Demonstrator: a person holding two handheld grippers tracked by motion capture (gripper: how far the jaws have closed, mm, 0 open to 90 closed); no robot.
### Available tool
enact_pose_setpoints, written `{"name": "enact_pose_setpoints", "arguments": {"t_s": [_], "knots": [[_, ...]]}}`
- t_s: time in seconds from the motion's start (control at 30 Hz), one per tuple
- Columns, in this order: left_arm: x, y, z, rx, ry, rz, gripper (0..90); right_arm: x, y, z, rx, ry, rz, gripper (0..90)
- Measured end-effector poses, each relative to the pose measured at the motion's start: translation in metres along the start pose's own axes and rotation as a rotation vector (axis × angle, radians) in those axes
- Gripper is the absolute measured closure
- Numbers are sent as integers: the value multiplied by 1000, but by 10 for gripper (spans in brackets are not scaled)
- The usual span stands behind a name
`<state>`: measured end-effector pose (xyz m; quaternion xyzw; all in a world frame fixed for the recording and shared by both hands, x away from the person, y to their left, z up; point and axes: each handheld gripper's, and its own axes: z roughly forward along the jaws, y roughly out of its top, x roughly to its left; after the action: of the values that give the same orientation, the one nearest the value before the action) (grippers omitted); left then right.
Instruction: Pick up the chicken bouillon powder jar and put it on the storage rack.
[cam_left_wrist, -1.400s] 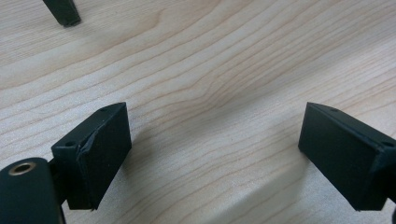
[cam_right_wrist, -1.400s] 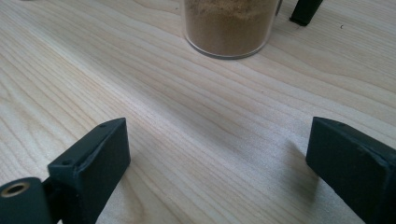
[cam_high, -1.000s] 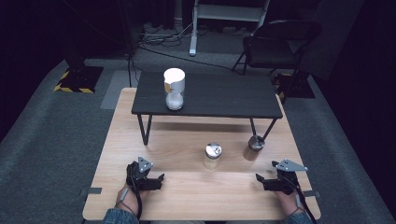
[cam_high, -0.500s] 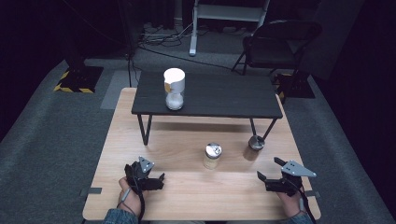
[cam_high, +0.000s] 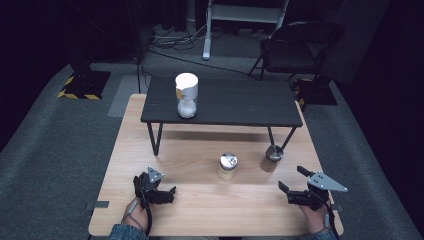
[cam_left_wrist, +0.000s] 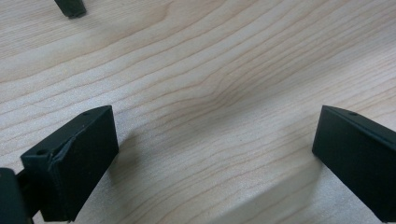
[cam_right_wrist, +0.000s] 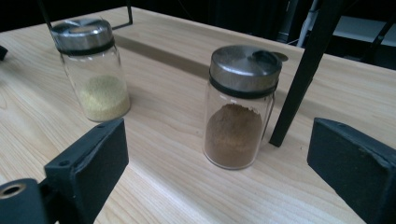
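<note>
Two small glass jars with metal lids stand on the wooden table (cam_high: 200, 150). One holds yellow powder (cam_high: 228, 166) (cam_right_wrist: 92, 70), the other brown powder (cam_high: 273, 156) (cam_right_wrist: 240, 107). The brown jar sits beside a leg of the low black table (cam_high: 240, 102). My right gripper (cam_high: 291, 178) (cam_right_wrist: 219, 135) is open near the front right, aimed at the brown jar, which stands ahead of its jaws and apart from them. My left gripper (cam_high: 167, 192) (cam_left_wrist: 215, 154) rests low over bare wood at the front left. Its jaws have just been opening, and nothing is between them.
A taller jar with a white lid (cam_high: 186, 95) stands on the left part of the black table. A black leg (cam_right_wrist: 303, 70) rises right behind the brown jar. A folding chair (cam_high: 295, 45) and cables lie on the floor beyond.
The left gripper's jaws have spread wider. The right gripper has drifted a little to the right, toward the table's corner. The jars have not moved.
</note>
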<state>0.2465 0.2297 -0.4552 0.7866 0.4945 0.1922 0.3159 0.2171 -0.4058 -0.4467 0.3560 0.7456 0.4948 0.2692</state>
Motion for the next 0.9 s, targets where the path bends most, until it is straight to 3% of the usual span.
{"name": "enact_pose_setpoints", "arguments": {"t_s": [0.57, 0.9], "knots": [[1, -1, -1, 2, -4, -1, 2, 1, 16, 13, -32, 44, -18, 50], [1, -1, -1, 1, -5, 1, 2, 7, 30, 28, -60, 97, -37, 50]]}}
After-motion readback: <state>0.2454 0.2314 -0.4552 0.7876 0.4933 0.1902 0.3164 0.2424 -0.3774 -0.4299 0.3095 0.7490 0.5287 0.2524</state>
